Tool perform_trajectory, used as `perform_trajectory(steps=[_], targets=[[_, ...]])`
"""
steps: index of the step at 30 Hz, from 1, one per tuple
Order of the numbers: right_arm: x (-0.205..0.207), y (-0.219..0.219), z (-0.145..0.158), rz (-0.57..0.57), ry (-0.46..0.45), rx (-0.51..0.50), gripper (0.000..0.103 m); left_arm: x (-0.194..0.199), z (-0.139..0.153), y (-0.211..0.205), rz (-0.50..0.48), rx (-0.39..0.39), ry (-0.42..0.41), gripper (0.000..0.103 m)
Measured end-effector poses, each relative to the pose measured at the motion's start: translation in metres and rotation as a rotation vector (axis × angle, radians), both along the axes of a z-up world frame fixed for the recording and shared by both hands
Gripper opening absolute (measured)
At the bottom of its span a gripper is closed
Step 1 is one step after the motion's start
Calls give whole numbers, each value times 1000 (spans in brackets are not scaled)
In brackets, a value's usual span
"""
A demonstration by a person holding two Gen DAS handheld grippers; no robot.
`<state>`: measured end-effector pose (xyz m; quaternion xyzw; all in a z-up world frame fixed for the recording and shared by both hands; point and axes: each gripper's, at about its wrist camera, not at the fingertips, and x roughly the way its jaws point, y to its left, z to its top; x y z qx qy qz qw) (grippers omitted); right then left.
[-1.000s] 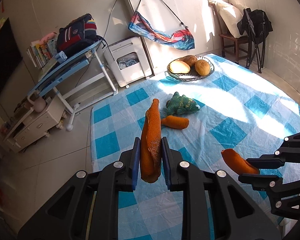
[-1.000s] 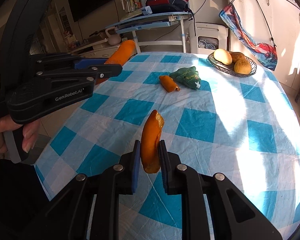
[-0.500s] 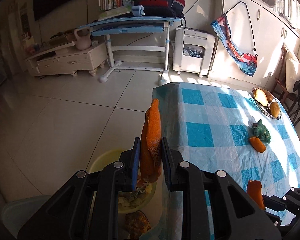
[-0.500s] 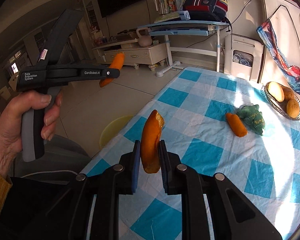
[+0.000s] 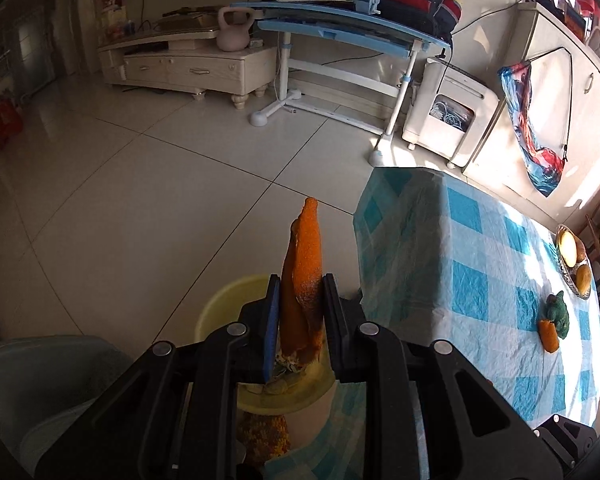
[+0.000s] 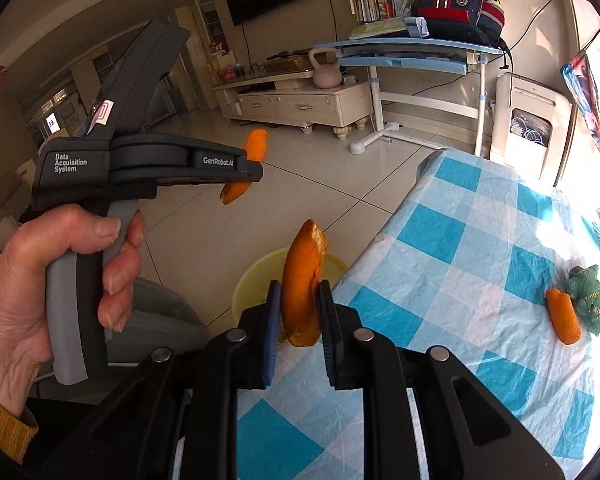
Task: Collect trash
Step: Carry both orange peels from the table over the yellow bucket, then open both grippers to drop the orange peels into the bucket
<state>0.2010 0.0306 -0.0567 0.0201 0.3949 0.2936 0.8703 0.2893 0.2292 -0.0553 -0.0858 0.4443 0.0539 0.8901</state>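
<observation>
Left wrist view: the left gripper point(image 5: 299, 308) has its fingers nearly closed, clamped on a long orange peel point(image 5: 302, 276) that stands upright between the blue pads. Below and behind it a yellow bin point(image 5: 220, 300) sits on the tiled floor, with scraps inside, just left of the bench point(image 5: 480, 280) and its blue-checked cloth. Far right on the bench, a third orange peel point(image 5: 549, 335) lies touching a green toy point(image 5: 558, 314), and beyond them a fruit basket point(image 5: 574, 264).

Right wrist view: the right gripper point(image 6: 299, 312) has its fingers nearly closed too, pinching a shorter curved peel point(image 6: 302, 284) over the near-left bench edge, with the yellow bin point(image 6: 256, 280) on the floor beyond it. At left, a hand point(image 6: 40, 280) grips the handle of the left gripper point(image 6: 246, 170), whose long peel point(image 6: 246, 166) hangs above the floor.
</observation>
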Motion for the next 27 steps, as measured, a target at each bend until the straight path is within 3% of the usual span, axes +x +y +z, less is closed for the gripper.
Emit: perform_trajectory(steps=[5,7,9,15,18,22,25,27], targets=[[12,23,-8,29,23,3,19,4,-27,41,146,-150,60,20],[16,31,-10,41,28,-1,19,3,-31,49,185,-160,65,20],[21,39,-12,52,31,-6,19,1,-33,53,205,-163,62,30],[32,58,-16,81,34,-30,19,-9,-12,58,286,-132,-21,58],[36,67,-20,87,39,-37,19,-21,8,63,339,-129,-102,68],[41,79,-26,97,56,-34,20,-33,33,62,367,-112,-190,73],[42,80,-29,81,53,-22,44,-38,49,56,366,-48,-234,76],[42,80,-28,76,55,-14,44,-40,55,51,365,-13,-254,79]])
